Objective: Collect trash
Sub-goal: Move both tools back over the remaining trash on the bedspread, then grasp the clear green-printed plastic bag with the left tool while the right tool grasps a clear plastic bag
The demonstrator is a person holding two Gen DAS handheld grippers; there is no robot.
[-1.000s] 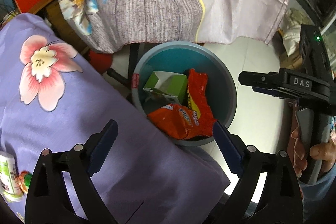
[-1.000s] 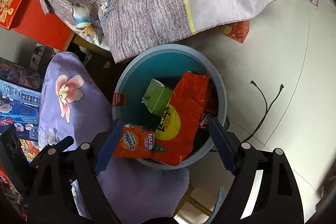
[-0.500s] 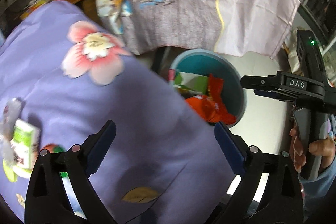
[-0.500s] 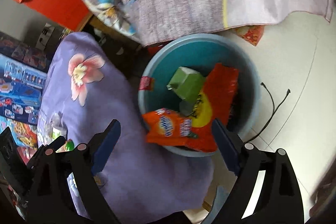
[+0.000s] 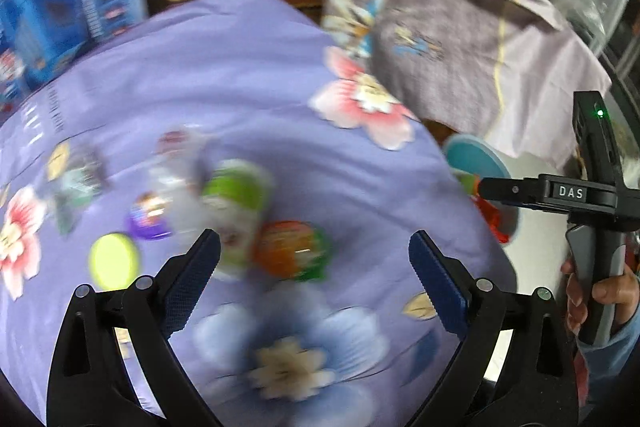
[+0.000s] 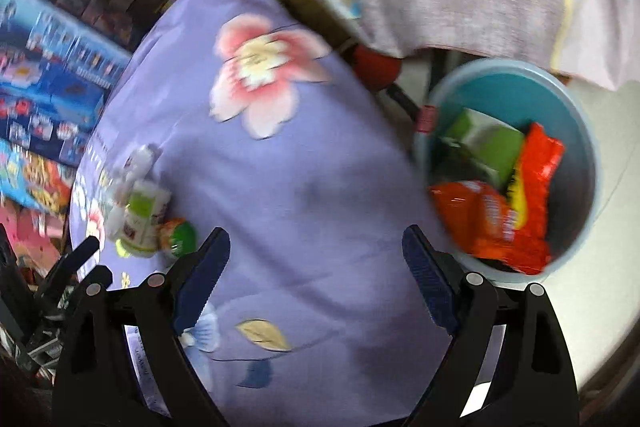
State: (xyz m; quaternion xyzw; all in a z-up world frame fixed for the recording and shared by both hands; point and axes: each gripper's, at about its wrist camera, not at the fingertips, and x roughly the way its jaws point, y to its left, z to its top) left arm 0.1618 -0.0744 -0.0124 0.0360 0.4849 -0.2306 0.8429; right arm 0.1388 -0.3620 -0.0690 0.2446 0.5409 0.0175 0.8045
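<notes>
Purple floral cloth covers the table, and both tongs hang over it with nothing in their grasp. The left gripper has its jaws spread wide and empty; the right gripper is just as wide and just as empty, with only bare cloth between its blue pads.

Nearest the left gripper, just beyond its tips, lies an orange-and-green wrapper touching a green-and-white carton. Both are smeared by blur, so I cannot say how they lie. A yellow disc and a small purple packet sit toward the table's left edge, with more clutter further back, too blurred to name.

Off the table's right edge stands the blue bin, on the floor, already holding a green box and red snack bags.

My worry is the crowding: the carton and wrapper touch, so jaws closing on one may shove the other, or catch a fold of cloth and drag the lot toward the edge. The two tools are also near each other; if both go for the same cluster they could knock together. And the red bags stand high at the bin's near rim, so a careless drop might bounce off them onto the floor.
</notes>
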